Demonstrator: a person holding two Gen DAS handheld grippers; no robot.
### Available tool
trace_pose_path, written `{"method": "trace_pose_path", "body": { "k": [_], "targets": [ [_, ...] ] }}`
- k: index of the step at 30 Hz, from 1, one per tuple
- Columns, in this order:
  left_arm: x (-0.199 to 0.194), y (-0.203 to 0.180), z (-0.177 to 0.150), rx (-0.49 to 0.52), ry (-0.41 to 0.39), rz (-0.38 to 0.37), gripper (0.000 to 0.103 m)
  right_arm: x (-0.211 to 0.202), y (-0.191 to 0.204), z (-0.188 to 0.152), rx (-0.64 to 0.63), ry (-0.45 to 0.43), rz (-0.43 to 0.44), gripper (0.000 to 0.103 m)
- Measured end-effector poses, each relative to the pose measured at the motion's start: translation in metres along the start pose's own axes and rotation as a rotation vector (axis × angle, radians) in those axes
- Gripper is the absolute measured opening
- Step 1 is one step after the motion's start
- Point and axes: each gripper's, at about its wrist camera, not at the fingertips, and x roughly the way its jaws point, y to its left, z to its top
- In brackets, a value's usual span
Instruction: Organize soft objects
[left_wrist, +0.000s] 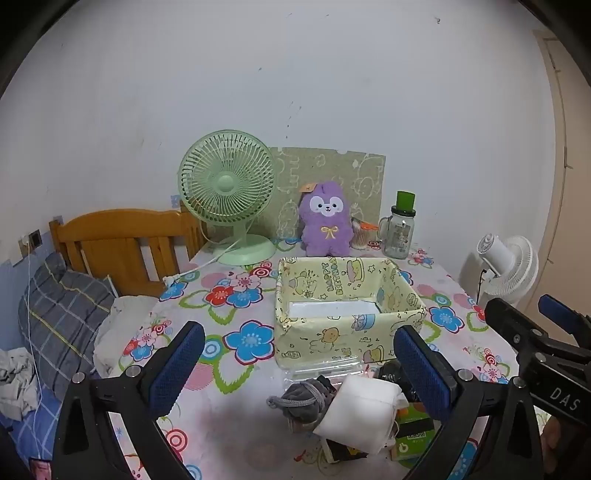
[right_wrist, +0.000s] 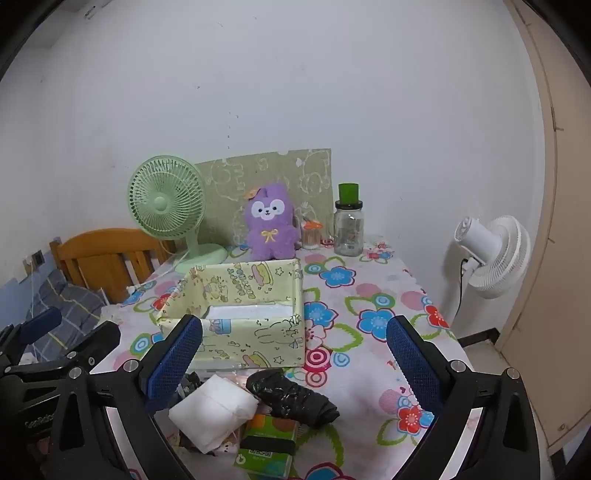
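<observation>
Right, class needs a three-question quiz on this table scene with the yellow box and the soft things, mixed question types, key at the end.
1. True or false: the yellow fabric box already holds the grey pouch.
2. Multiple choice: the purple plush stands (A) inside the box, (B) behind the box near the wall, (C) on the bed.
3. Fill in: both the left gripper and the right gripper are ____, holding nothing.

Key:
1. False; it lies on the table in front of the box, beside the white soft pack.
2. B
3. open
</observation>
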Motion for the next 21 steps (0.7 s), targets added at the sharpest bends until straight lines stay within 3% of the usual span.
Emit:
{"method": "trace_pose_path", "body": {
  "k": [7, 21],
  "targets": [
    [0.008, -0.004, 0.002, 0.007, 0.032, 0.003, 0.103, -0.003, 0.001, 0.0, -0.015, -0.011, -0.006, 0.101],
    [0.002, 0.0, -0.002, 0.007, 0.006, -0.007, 0.103, -0.002, 0.003, 0.002, -0.02, 0.002, -0.011, 0.101]
  ]
}}
